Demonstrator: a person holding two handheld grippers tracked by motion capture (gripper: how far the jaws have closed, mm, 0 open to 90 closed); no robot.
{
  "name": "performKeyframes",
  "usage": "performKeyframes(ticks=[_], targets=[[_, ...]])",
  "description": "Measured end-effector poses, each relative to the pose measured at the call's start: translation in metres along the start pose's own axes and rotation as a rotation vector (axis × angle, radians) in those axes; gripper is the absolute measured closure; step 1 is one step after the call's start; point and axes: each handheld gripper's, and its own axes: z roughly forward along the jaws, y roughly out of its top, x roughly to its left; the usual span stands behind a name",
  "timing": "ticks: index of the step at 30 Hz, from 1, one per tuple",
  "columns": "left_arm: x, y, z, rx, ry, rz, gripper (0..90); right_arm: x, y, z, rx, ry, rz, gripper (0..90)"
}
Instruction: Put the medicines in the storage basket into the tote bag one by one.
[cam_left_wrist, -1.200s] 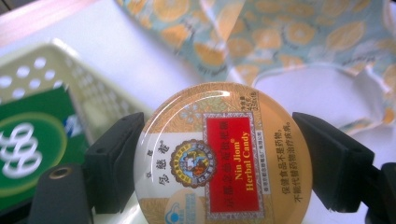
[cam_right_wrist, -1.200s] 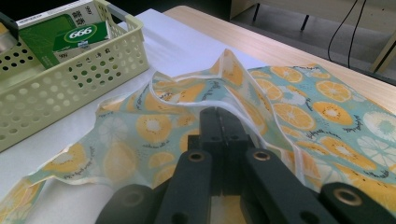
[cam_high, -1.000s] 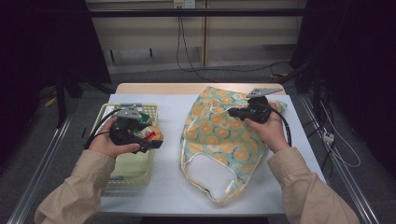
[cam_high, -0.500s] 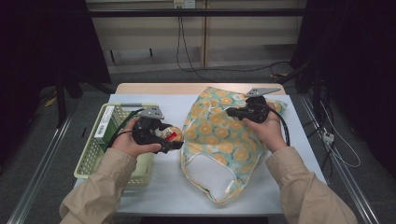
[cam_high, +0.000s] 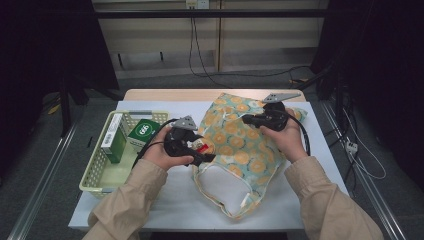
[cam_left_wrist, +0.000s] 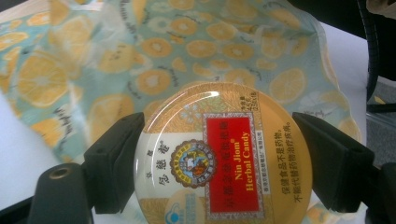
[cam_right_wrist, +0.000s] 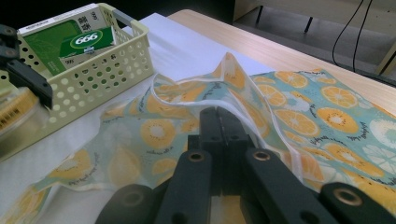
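The step in hand looks like packing: the left tool (cam_high: 200, 150) is clenched on a round candy tin (cam_left_wrist: 222, 156), its two jaws pressing the tin's rim from either side, and it holds the tin over the near-left edge of the orange-print bag (cam_high: 245, 150), just beside the bag's open mouth. In the left gripper view the tin hangs face up with the bag's cloth spread behind it. The right tool (cam_high: 250, 120) sits over the far part of the bag, its jaws pinched tight on a fold of the cloth, which stands up in a ridge in front of it in the right gripper view, so the mouth is lifted a little. To the left of the bag a yellow basket (cam_high: 100, 170) stands on the desk (cam_high: 175, 200) with green boxes (cam_high: 142, 132) upright in it. I judge that the tin has come out of the basket and is on its way into the bag. The next move calls for the right tool to raise the top layer higher so the mouth gapes, then for the left tool to slide the tin in under that layer and let go only once it lies well inside, or the tin may catch on the hem.
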Motion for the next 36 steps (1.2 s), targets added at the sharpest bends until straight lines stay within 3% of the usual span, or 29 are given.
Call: performKeyframes(ticks=[8,11,12,13,18,25,26,36], targets=[[-0.005,0.003,0.032,0.024,-0.001,0.016,20.3,-0.001,0.000,-0.001,-0.006,0.004,0.000,90.0],[-0.007,0.004,0.043,0.021,0.009,0.007,20.3,-0.001,-0.001,-0.001,0.000,0.004,-0.005,90.0],[-0.008,0.005,0.046,0.024,0.029,0.005,20.3,-0.001,-0.001,0.000,-0.001,0.004,-0.003,90.0],[-0.008,0.005,0.050,0.016,0.014,0.001,20.3,-0.001,-0.001,0.000,-0.002,0.004,-0.004,90.0],[-0.008,0.008,0.065,0.010,0.032,-0.014,20.3,-0.003,-0.002,0.001,-0.002,-0.004,0.000,90.0],[-0.004,0.008,0.087,0.018,0.079,-0.029,20.3,-0.008,-0.003,0.001,-0.002,-0.014,0.011,90.0],[-0.002,0.007,0.091,0.015,0.065,-0.032,20.3,-0.008,-0.003,0.001,0.000,-0.015,0.010,90.0],[0.010,0.001,0.118,0.008,0.114,-0.063,20.2,-0.016,-0.011,0.005,0.011,-0.029,0.025,90.0]])
